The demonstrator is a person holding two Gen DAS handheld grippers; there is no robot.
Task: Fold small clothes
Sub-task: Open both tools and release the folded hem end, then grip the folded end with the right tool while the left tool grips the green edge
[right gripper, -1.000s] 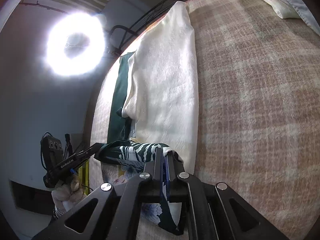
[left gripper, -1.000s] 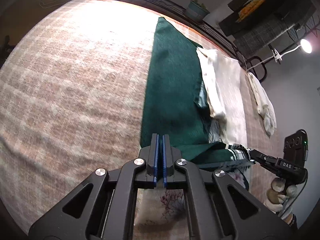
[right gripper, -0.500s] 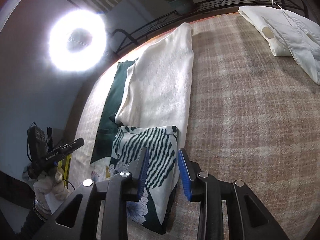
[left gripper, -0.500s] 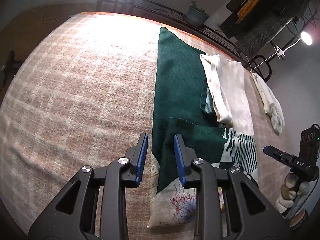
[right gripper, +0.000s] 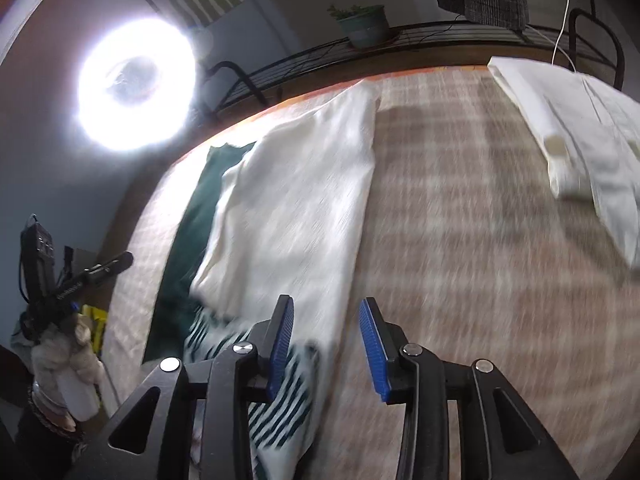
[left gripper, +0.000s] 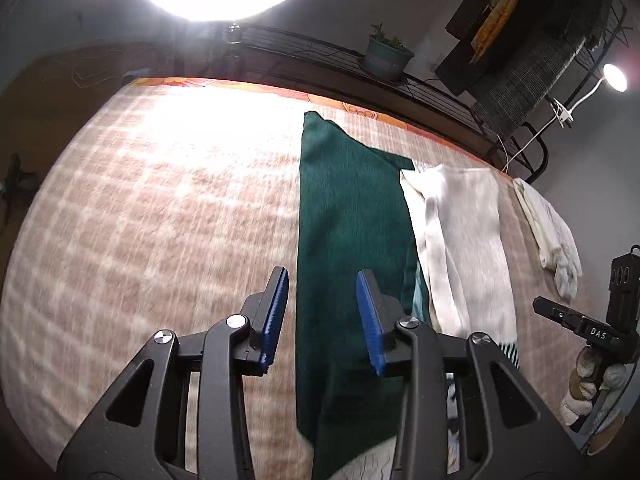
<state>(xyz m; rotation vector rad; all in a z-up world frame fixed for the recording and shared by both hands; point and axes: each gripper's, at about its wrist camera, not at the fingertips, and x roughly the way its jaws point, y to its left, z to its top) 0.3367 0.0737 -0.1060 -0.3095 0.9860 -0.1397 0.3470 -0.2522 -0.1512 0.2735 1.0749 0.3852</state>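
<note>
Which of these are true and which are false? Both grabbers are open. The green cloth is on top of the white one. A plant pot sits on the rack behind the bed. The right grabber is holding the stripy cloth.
1. Both grabbers are open: true. The left gripper and right gripper are both spread.
2. False. The white cloth overlaps the green cloth.
3. True: the plant pot is there.
4. False. It holds nothing; the stripy cloth lies below it.
</note>
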